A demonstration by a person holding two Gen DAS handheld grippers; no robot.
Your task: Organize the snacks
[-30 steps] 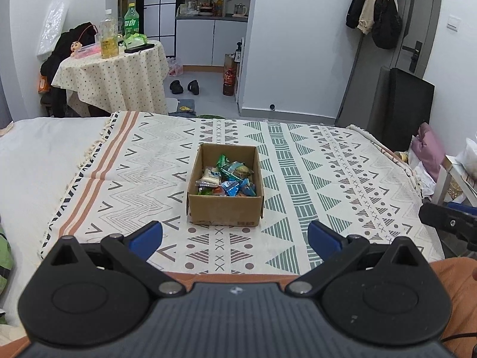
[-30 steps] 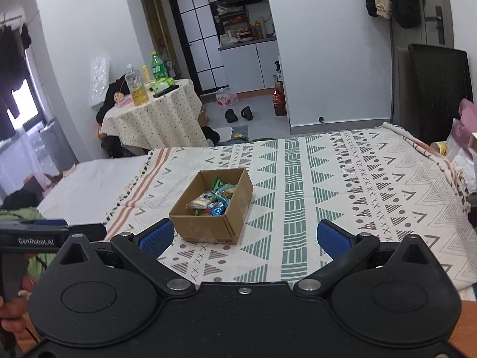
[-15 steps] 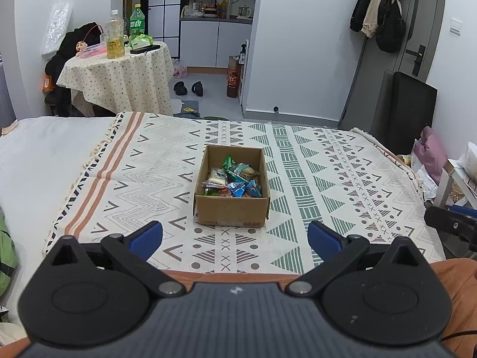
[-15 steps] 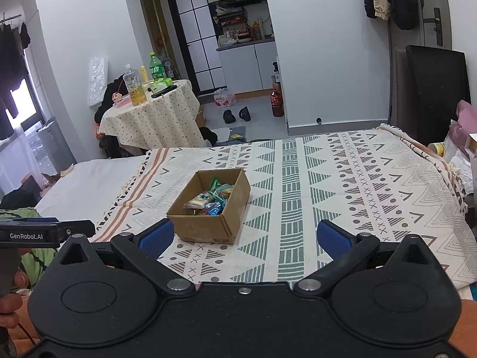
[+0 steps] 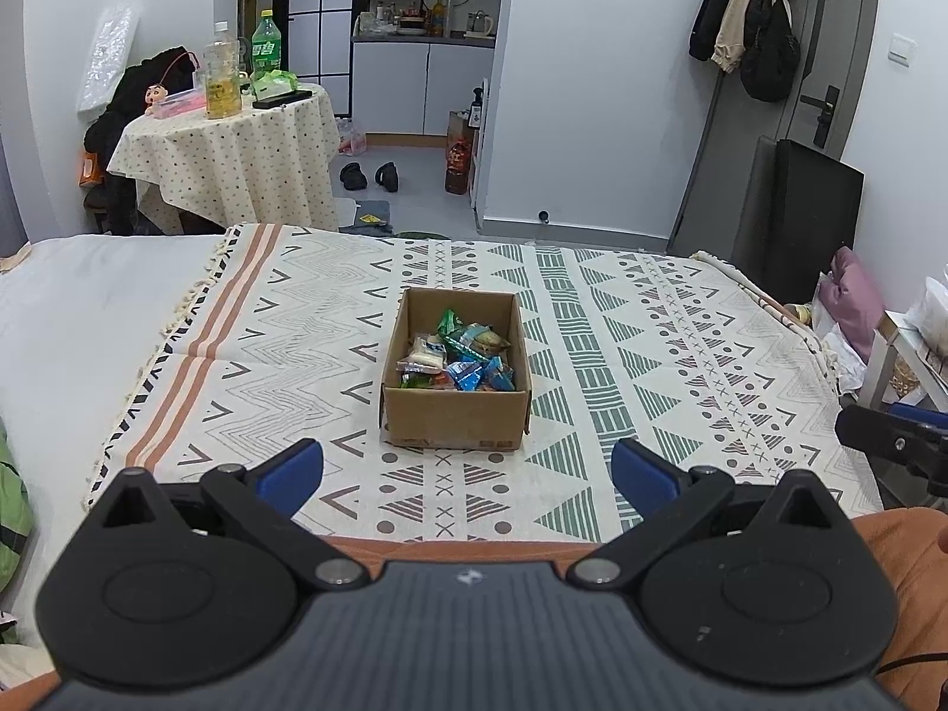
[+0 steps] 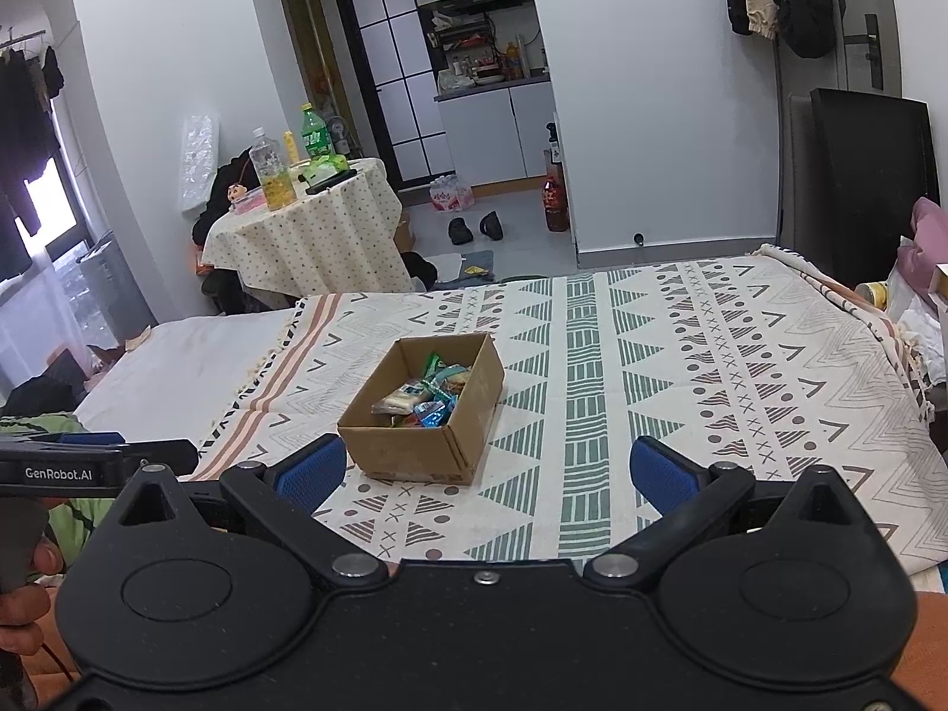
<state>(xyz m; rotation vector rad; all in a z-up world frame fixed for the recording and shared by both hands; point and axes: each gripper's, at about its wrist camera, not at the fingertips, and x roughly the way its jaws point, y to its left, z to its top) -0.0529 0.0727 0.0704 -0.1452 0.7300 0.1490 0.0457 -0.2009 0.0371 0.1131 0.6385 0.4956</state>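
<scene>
Holding both my left gripper (image 5: 468,471) and right gripper (image 6: 487,470) spread wide and empty, I face the cardboard box (image 5: 455,376) mid-blanket (image 5: 681,355). Snack packets (image 5: 456,355) lie jumbled inside, so I judge wide jaws suit reaching in.

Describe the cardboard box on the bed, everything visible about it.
The cardboard box is small, brown, rectangular and open-topped, with no flaps showing. It sits upright and flat on the patterned blanket, apart from both grippers. Inside lies a loose pile of wrapped snacks in green, blue and white packets, staying below the rim.
</scene>
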